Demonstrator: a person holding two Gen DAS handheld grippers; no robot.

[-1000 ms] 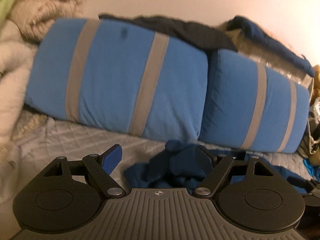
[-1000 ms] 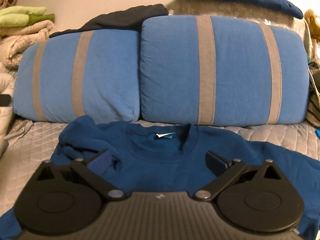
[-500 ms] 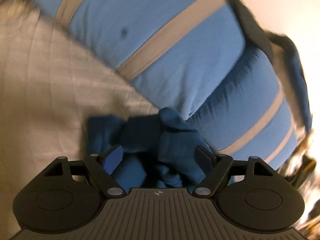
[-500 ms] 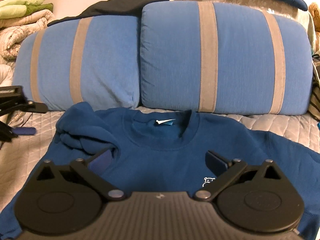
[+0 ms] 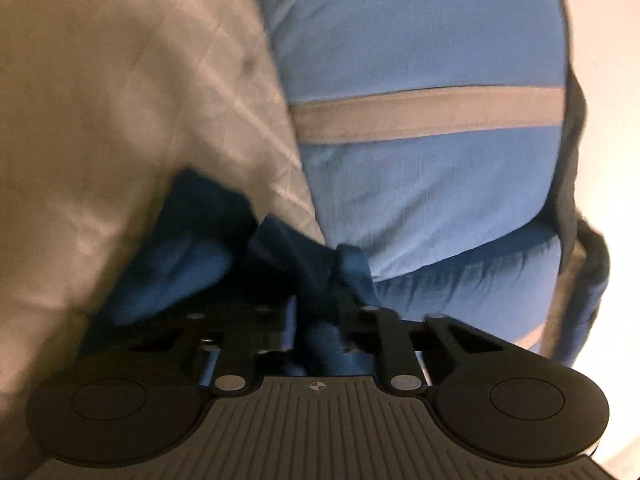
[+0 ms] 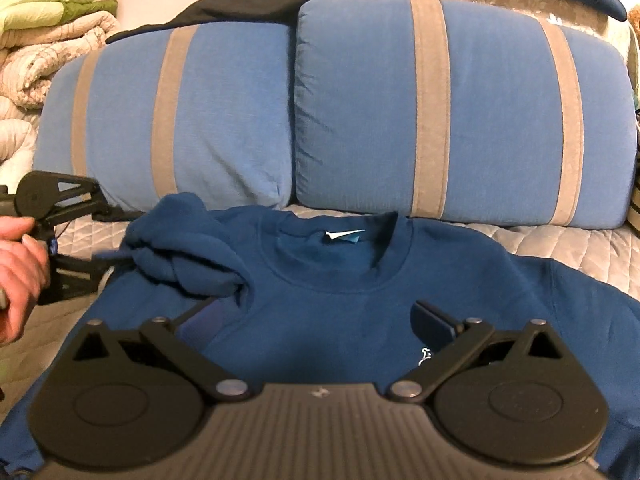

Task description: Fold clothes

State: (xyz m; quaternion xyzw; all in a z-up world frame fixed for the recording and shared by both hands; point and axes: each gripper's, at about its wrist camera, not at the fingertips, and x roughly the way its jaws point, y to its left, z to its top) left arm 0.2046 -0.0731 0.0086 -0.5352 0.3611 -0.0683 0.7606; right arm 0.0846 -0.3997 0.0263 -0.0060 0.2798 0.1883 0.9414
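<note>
Your left claw (image 5: 320,320) has just been closing and now clenches the bunched sleeve (image 6: 180,256) of the blue sweatshirt (image 6: 344,312), near the bed's (image 6: 580,248) left edge. The sweatshirt lies flat on the bed before the striped pillows (image 6: 460,112). Your right claw (image 6: 316,320) hangs released above its chest.

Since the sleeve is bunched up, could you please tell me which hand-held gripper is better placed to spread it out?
Left. Its hand-held gripper has just closed on the bunched sleeve; the right one hovers open over the sweater's chest.
</note>
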